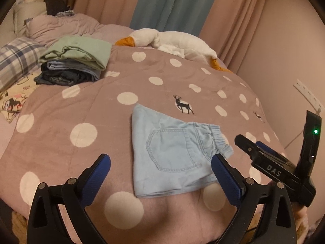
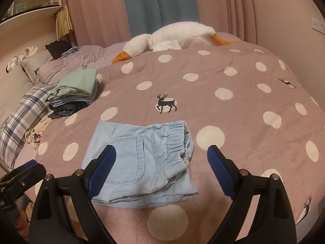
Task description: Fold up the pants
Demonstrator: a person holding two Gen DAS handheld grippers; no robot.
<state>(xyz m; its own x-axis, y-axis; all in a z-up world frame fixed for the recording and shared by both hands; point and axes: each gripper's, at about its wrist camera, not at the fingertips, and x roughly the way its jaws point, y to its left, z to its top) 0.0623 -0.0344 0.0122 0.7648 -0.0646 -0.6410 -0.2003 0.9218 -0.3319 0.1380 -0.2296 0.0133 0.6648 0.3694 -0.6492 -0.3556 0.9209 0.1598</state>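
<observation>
A small pair of light blue denim pants (image 1: 170, 152) lies folded on the pink polka-dot duvet (image 1: 101, 105), back pocket up and elastic waistband to the right. It also shows in the right wrist view (image 2: 138, 162). My left gripper (image 1: 160, 168) is open and empty, hovering just in front of the pants' near edge. My right gripper (image 2: 161, 160) is open and empty, above the near part of the pants. The right gripper's body (image 1: 280, 162) shows at the right of the left wrist view, and the left gripper's body (image 2: 18, 179) at the far left of the right wrist view.
A stack of folded clothes (image 1: 77, 65) with a green piece on top sits at the back left, also in the right wrist view (image 2: 75, 91). A white plush goose (image 1: 172, 40) lies at the far edge. Plaid pillow (image 1: 16, 61) is at left. Curtains and wall stand behind.
</observation>
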